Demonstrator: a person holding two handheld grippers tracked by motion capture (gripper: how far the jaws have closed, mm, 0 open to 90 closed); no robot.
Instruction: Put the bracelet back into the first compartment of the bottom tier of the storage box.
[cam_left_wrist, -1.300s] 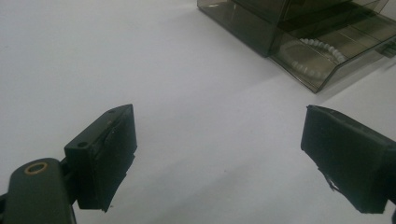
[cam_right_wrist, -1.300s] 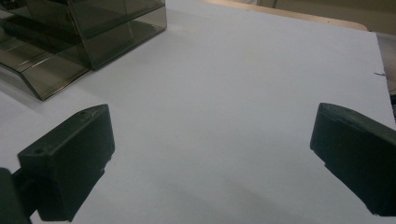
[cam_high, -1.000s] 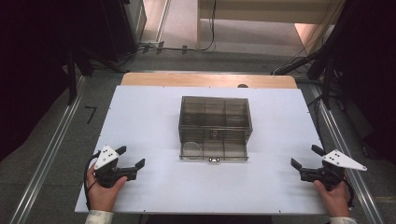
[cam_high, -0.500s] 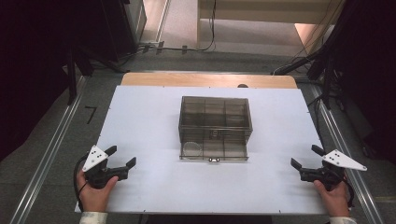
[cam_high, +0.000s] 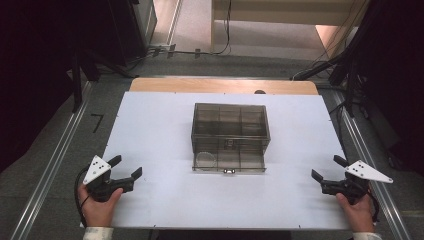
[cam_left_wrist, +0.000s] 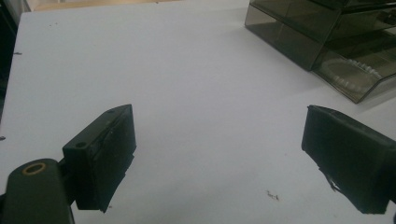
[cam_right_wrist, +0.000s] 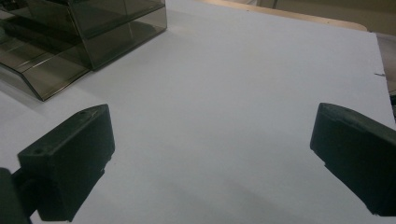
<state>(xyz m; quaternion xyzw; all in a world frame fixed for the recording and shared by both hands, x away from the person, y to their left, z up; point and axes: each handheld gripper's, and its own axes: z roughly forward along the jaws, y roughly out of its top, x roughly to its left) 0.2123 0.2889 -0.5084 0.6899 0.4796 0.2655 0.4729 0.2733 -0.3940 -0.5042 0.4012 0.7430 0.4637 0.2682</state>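
Note:
A smoky transparent compartment box (cam_high: 230, 135) stands in the middle of the white table (cam_high: 150, 125), its lower drawer pulled out toward me. A clear round ring (cam_high: 205, 159) lies in the drawer's left section, also seen through the drawer wall as the ring (cam_left_wrist: 348, 73). My left gripper (cam_high: 125, 167) rests at the front left of the table, open and empty, well left of the box (cam_left_wrist: 322, 32). My right gripper (cam_high: 327, 168) rests at the front right, open and empty, with the box (cam_right_wrist: 79, 32) off to its left.
A wooden strip (cam_high: 222, 86) runs along the table's far edge. Metal rails (cam_high: 55, 160) flank the table on both sides. Dark equipment and cables stand beyond the far edge. Bare white surface surrounds the box.
My left gripper has slid back and left toward the table's front left corner. The right gripper and the box have stayed put.

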